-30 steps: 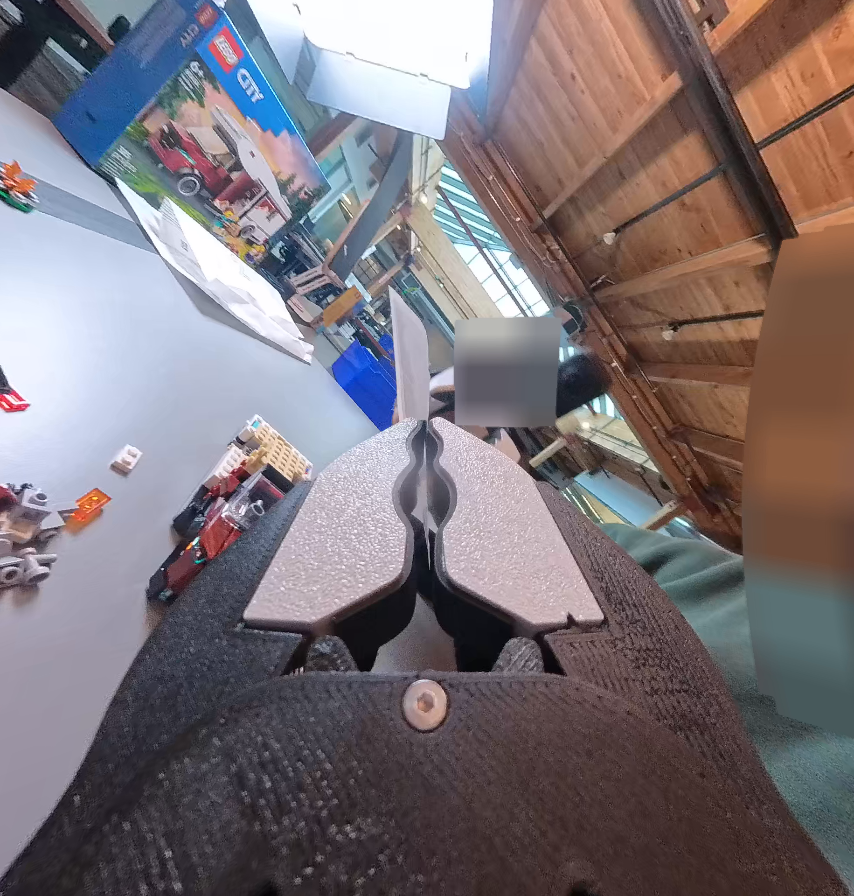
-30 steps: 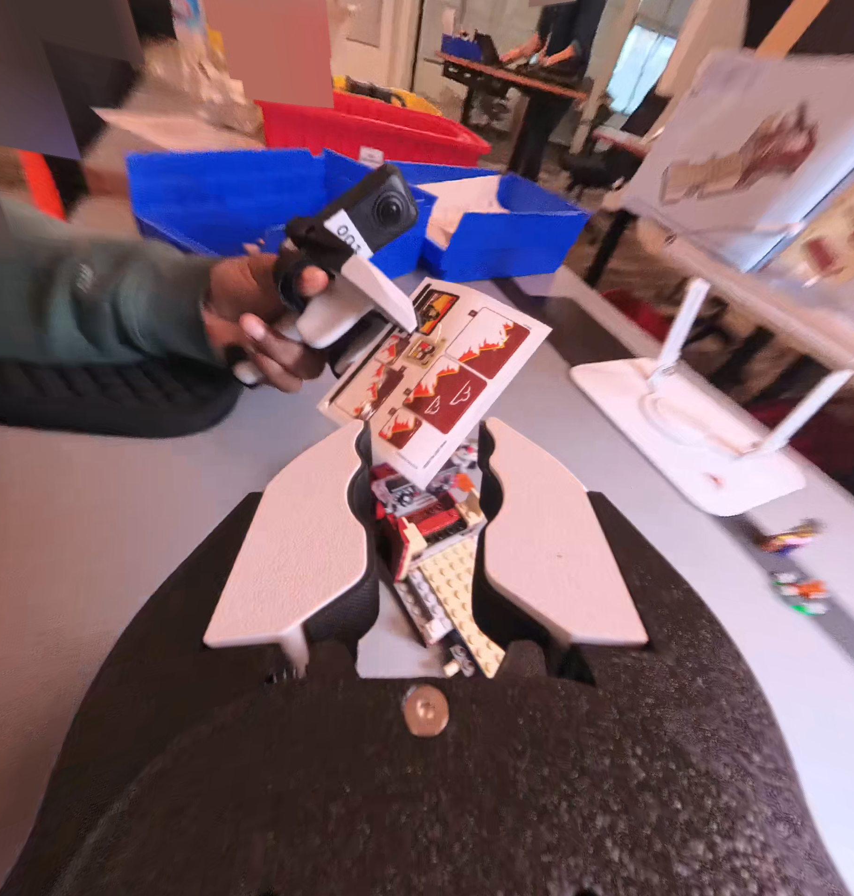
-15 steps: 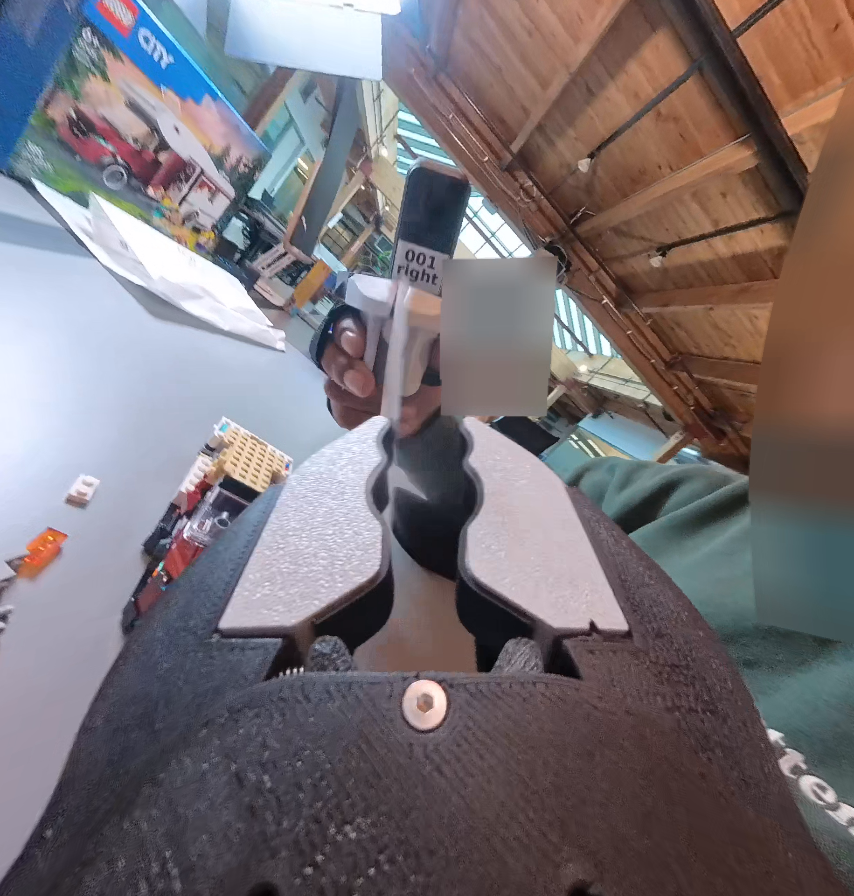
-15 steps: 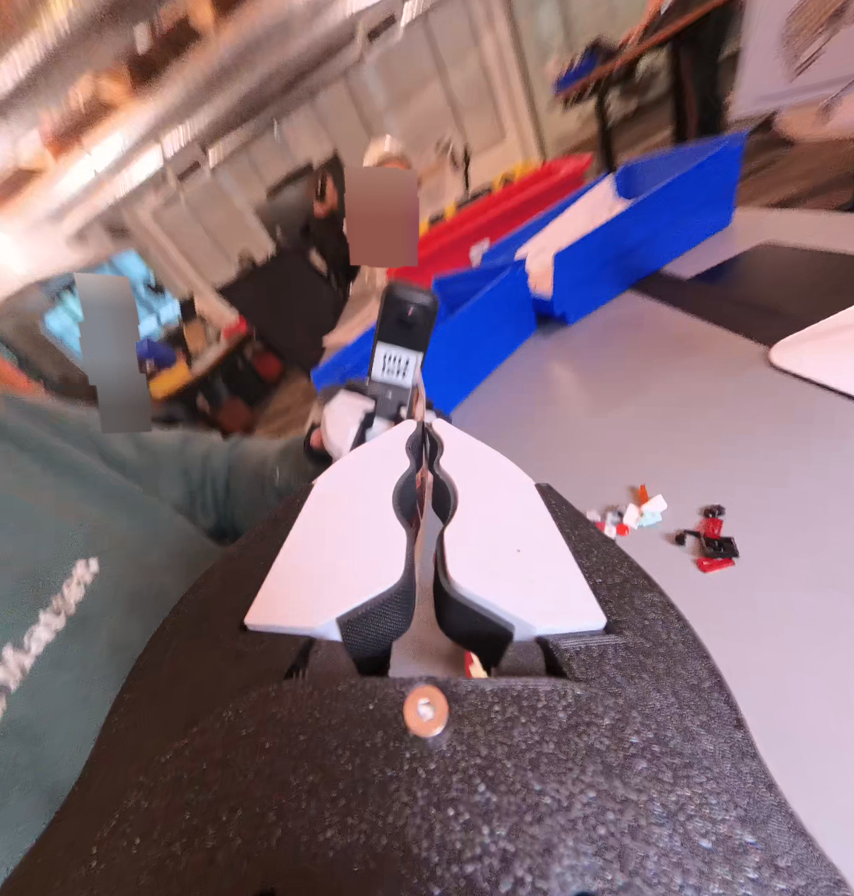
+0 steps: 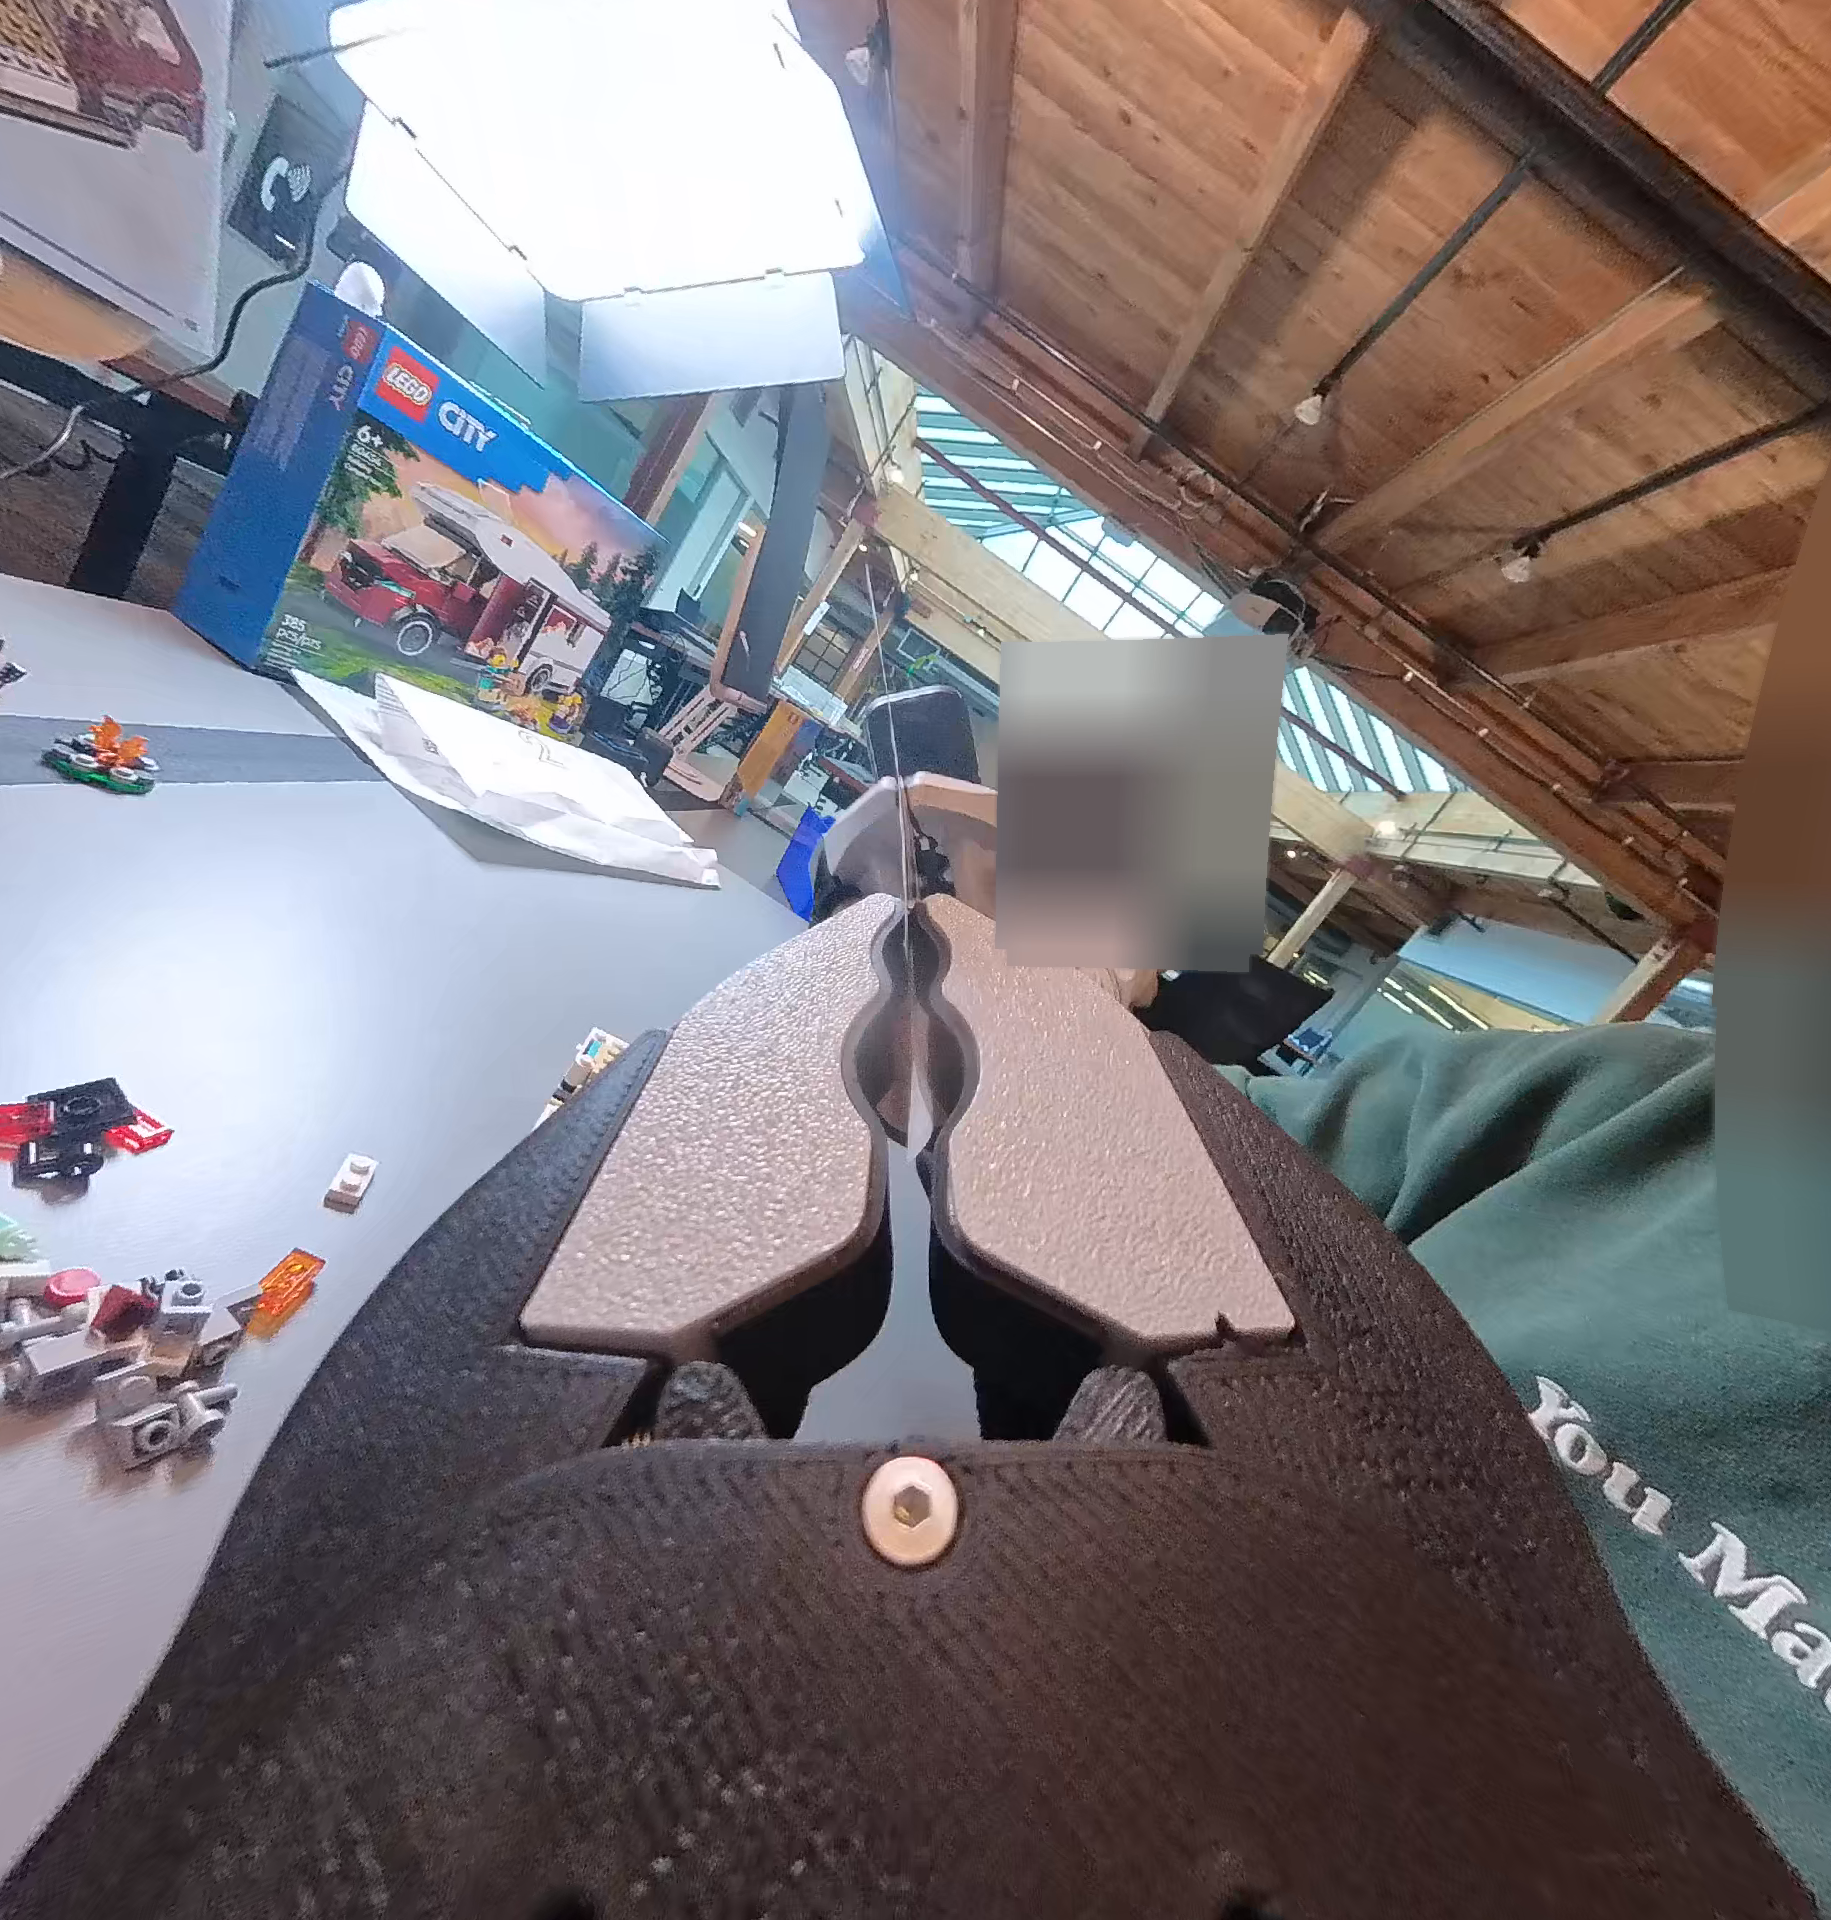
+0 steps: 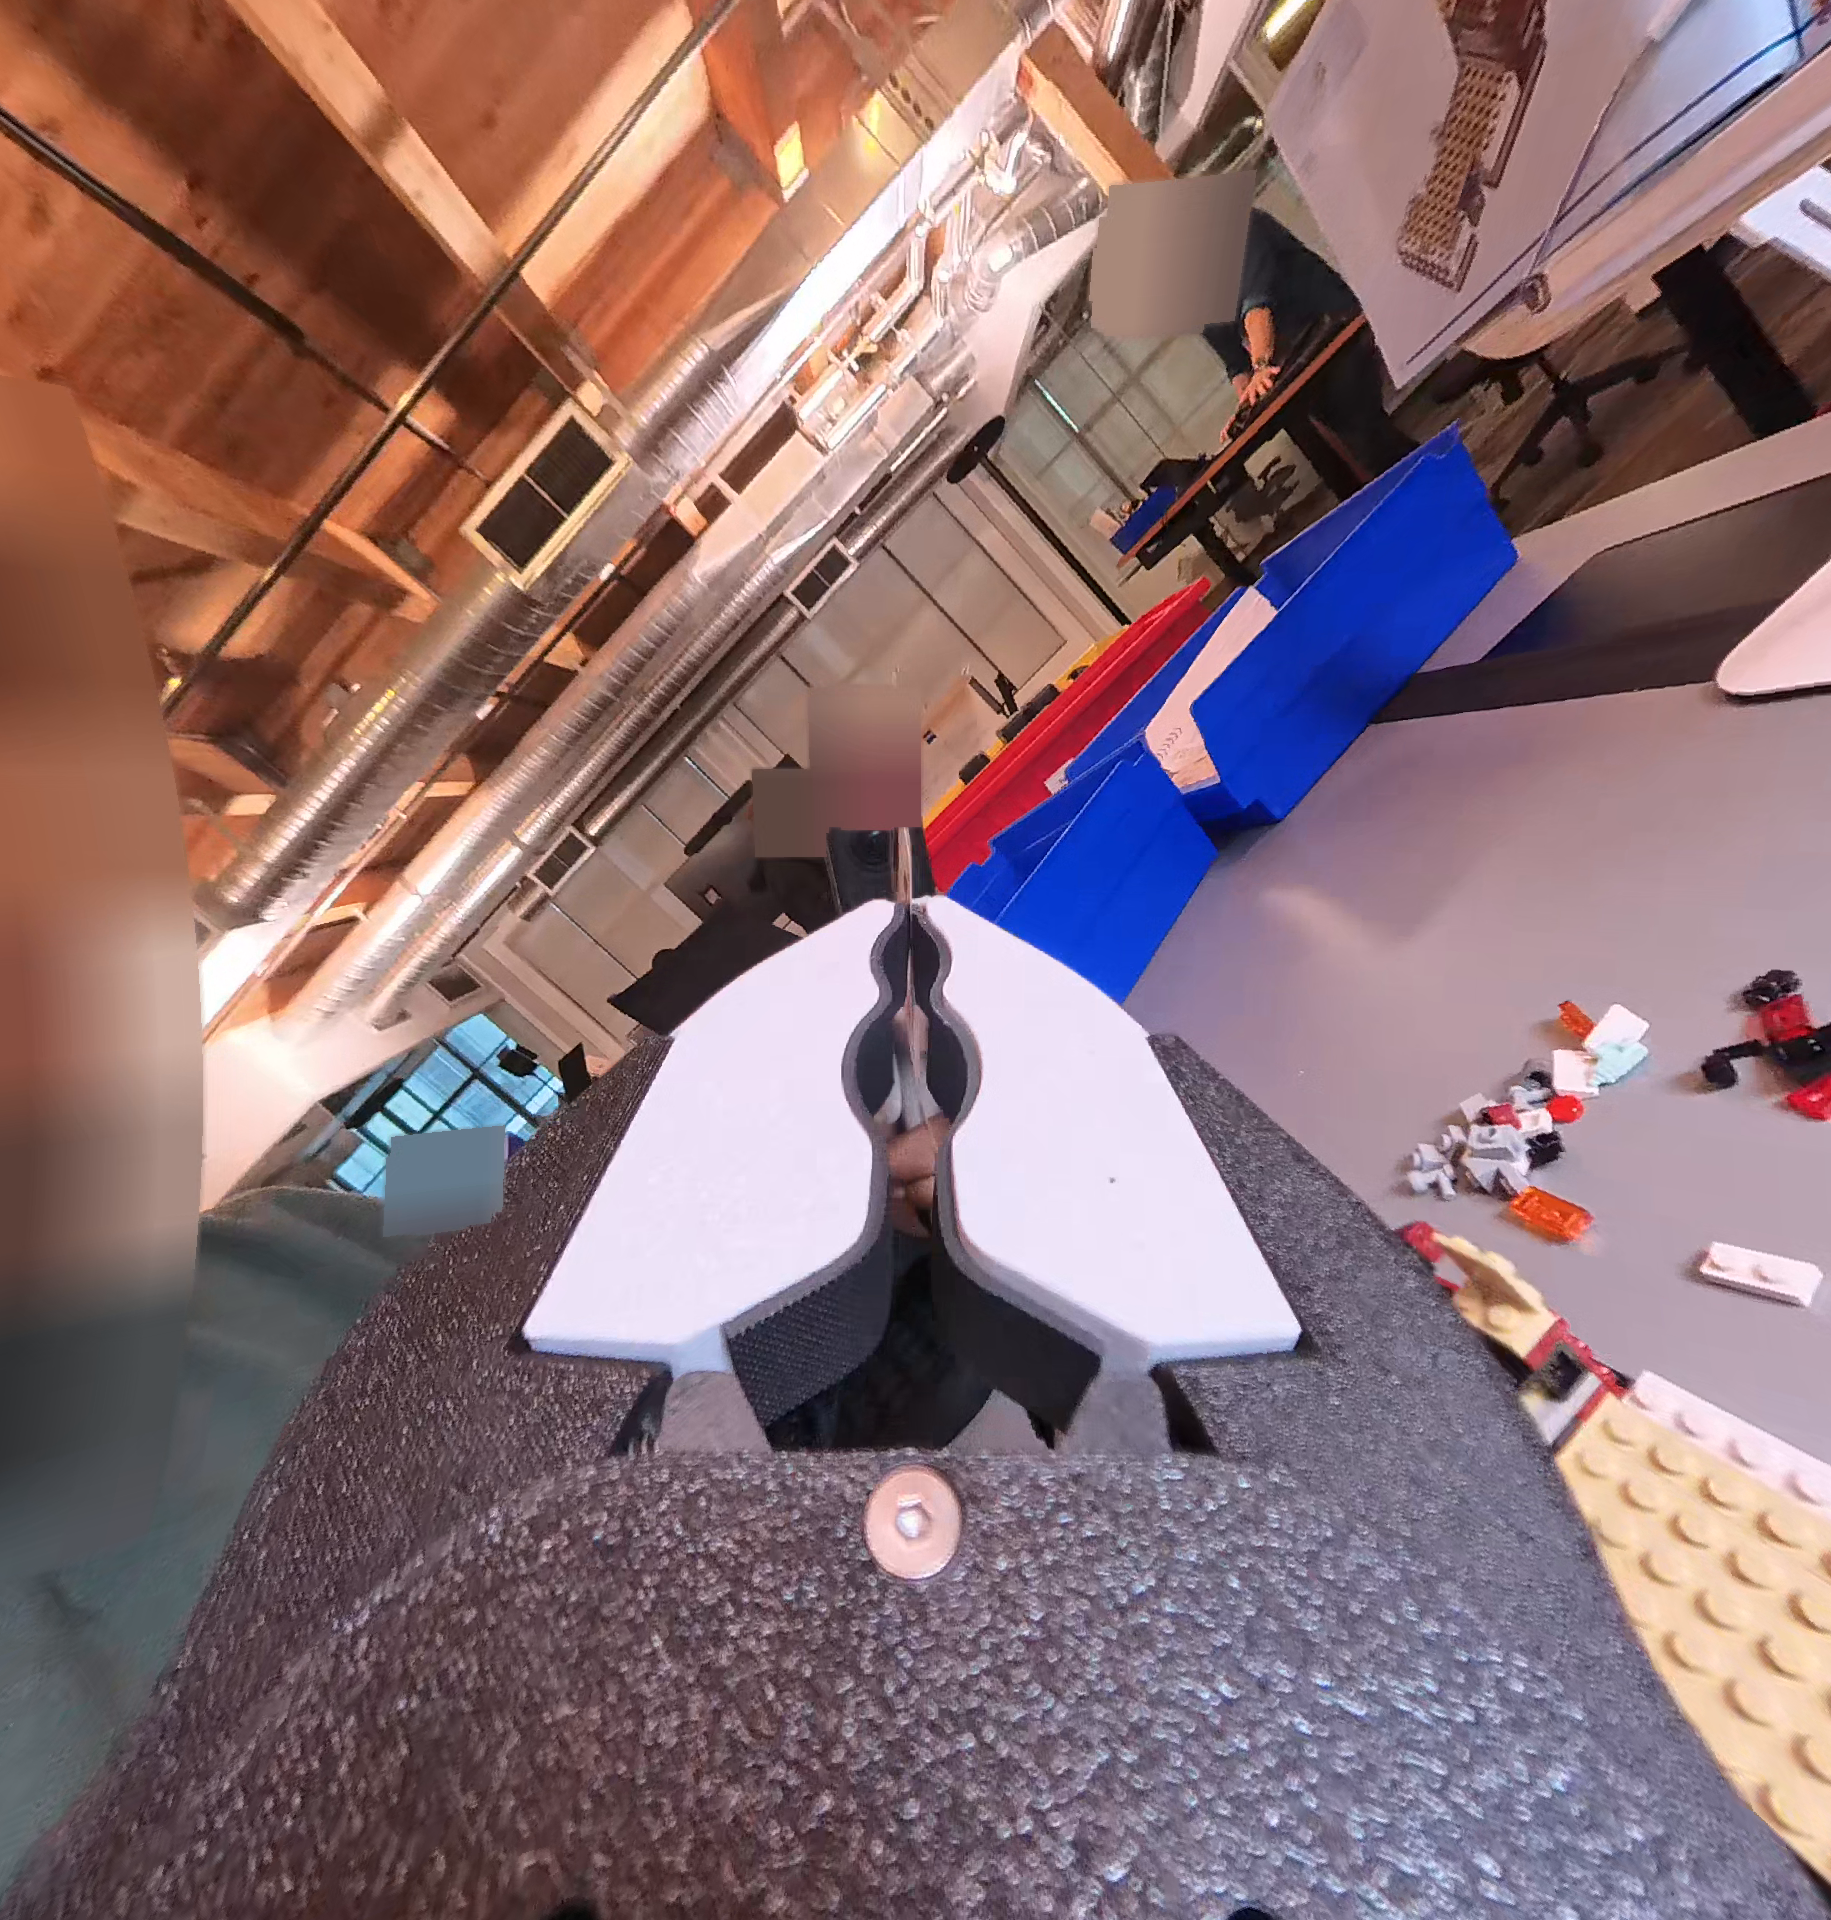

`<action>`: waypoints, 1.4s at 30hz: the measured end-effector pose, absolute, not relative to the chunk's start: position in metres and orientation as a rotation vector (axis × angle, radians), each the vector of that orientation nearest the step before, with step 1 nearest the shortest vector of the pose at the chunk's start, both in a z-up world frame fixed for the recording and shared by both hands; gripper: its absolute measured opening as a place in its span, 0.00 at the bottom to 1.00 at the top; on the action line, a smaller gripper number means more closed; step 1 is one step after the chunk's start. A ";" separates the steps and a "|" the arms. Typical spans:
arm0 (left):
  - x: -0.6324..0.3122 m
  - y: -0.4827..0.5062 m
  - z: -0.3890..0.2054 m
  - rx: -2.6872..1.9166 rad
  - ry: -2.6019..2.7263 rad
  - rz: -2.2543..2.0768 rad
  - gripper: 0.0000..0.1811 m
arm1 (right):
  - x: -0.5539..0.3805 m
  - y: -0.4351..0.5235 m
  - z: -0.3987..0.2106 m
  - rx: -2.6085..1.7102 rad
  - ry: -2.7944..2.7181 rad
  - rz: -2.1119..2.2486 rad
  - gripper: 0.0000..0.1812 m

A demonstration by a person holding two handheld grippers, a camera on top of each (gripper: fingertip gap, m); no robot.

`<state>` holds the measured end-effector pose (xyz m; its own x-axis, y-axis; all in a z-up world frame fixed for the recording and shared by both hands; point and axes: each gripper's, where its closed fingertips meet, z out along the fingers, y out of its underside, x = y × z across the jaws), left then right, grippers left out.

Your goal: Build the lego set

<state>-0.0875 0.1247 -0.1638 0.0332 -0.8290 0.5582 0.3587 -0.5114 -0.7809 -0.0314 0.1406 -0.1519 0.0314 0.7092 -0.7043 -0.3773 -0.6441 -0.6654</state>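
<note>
Thin, floppy paper sticker sheet (image 5: 898, 831) hangs edge-on w/ both hand-held grippers, left (image 5: 909, 914) & right (image 6: 907, 909), clamped on it above the worktop (image 5: 215, 935); we'd pinch margins only, it creases easily.

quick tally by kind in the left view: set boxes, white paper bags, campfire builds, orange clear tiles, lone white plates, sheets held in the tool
set box: 1
white paper bag: 1
campfire build: 1
orange clear tile: 1
lone white plate: 1
thin sheet, pinched in the tool: 1
total: 6
</note>
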 end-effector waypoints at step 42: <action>-0.104 0.143 -0.165 -1.382 0.298 -1.777 0.00 | -0.044 0.131 -0.173 -1.558 -0.469 1.700 0.04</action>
